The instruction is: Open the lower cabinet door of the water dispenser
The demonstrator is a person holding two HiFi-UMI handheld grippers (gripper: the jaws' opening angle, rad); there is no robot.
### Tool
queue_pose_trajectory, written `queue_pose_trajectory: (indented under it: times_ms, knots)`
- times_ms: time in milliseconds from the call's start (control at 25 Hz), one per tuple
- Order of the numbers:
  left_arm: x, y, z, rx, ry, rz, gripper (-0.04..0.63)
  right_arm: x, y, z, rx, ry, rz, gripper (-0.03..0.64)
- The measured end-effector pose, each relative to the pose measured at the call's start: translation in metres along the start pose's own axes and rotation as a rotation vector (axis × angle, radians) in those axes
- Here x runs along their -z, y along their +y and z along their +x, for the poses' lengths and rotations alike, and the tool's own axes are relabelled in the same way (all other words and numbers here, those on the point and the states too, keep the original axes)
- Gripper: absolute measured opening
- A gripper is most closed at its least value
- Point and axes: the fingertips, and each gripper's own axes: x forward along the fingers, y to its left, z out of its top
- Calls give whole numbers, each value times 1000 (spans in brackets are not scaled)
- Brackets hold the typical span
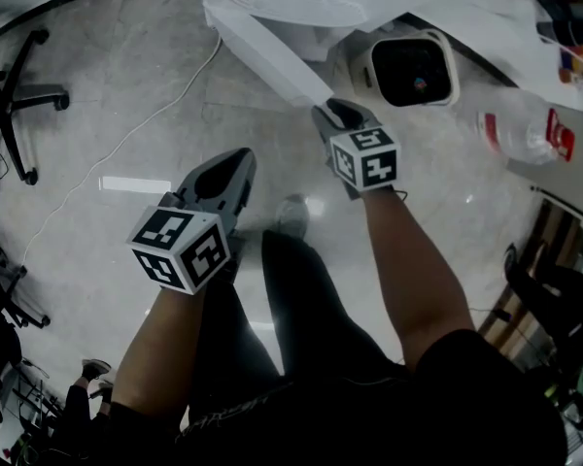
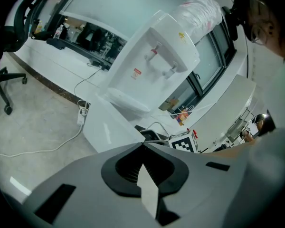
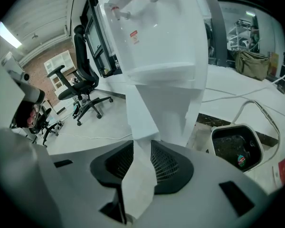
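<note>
**Door in hand:** A person's right claw is clamped on the free edge of the cabinet door below the water dispenser, the white panel pinched between its 2 dark pads. The door stands swung out from the cabinet, so the opening looks well under way.

In the head view the panel runs from the claw up and to the left, back toward the dispenser, where its hinge side would be. In the right gripper view the gripped edge rises upright from the jaws to the underside of the drip tray. Any further swing would likely mean carrying that edge along its arc, away from the cabinet.

The right hand is the one on the door. The left claw, jaws together and holding nothing, hangs over the floor. It sits well apart from the panel, lower and to the left, nearer the person's legs.

Little writing can be read:
- A small red label on the dispenser's front is too small to make out.
- The water bottle on top carries blurred pinkish print.
- A clear plastic bottle at the right has a red label, also illegible.

The only crisp marks are the black-and-white squares on the claws' cubes.
</note>
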Motion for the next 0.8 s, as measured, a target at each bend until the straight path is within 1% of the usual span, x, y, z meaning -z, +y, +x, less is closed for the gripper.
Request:
queue_pose_trajectory:
  times_ms: [200, 400, 800]
  knots:
    - [10, 16, -15, -1, 14, -17, 0, 6, 24, 2, 7, 13, 8, 124]
    - [13, 32, -39, 16, 46, 17, 0, 13, 55, 5, 21, 24, 41, 124]
    - [18, 63, -75, 43, 83, 52, 0, 18, 103, 15, 61, 21, 75, 115]
